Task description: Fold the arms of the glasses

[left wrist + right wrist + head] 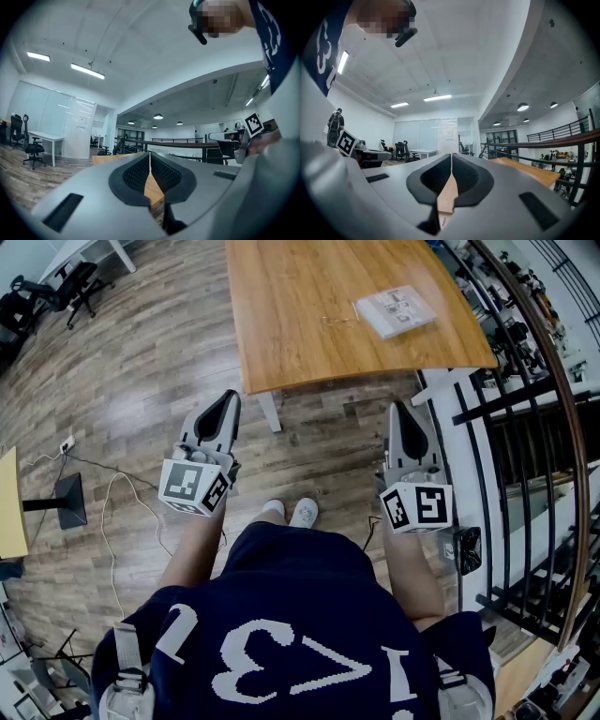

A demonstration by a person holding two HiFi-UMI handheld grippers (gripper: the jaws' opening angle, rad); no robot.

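The glasses (339, 321), thin wire frames, lie on the wooden table (309, 343) ahead of me, next to a flat white box (395, 311). My left gripper (228, 396) and right gripper (397, 406) are held level in front of my body, short of the table's near edge and over the floor. Both are shut with nothing between the jaws. In the left gripper view the left gripper's (150, 154) pads meet at the tip, and the right gripper (451, 155) looks the same in the right gripper view. The glasses show in neither gripper view.
A black railing (525, 427) runs along the right of the table. Cables (122, 512) and a black stand foot (67, 500) lie on the wood floor at left. Office chairs (56, 287) stand at the far left. My shoes (292, 512) are near the table leg (268, 411).
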